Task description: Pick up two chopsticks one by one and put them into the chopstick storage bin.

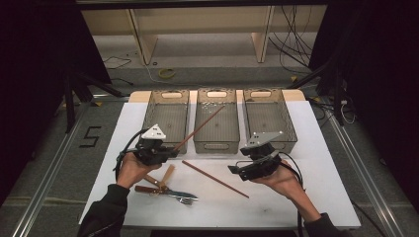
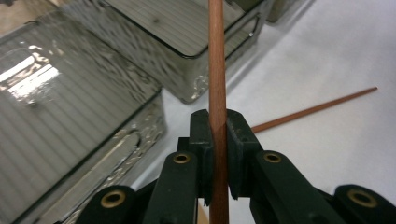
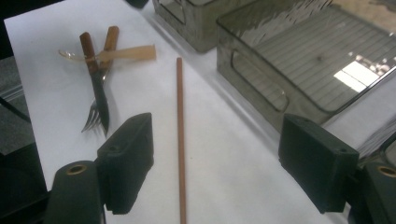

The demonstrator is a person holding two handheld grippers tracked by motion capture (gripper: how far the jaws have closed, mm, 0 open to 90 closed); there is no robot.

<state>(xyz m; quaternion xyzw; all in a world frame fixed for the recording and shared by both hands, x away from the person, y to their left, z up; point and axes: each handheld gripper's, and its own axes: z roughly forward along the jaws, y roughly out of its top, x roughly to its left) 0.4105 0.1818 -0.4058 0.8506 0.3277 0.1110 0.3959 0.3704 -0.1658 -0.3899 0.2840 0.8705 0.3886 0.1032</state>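
My left gripper (image 1: 174, 150) (image 2: 218, 126) is shut on a brown wooden chopstick (image 1: 200, 129) (image 2: 217, 56). The stick slants up and to the right, its far end over the middle clear bin (image 1: 216, 143). A second chopstick (image 1: 215, 179) (image 3: 180, 130) (image 2: 317, 109) lies flat on the white table cover between my two hands. My right gripper (image 1: 236, 170) (image 3: 224, 161) hovers open just right of that stick's near end, with nothing pressed between its pads.
Three clear plastic bins stand in a row at the back: left (image 1: 165, 93), middle, and right (image 1: 269, 91). A fork (image 1: 185, 199) (image 3: 95, 112), a wood-handled knife (image 3: 95, 79) and a pale spoon (image 1: 167, 174) (image 3: 126, 53) lie crossed at the front left.
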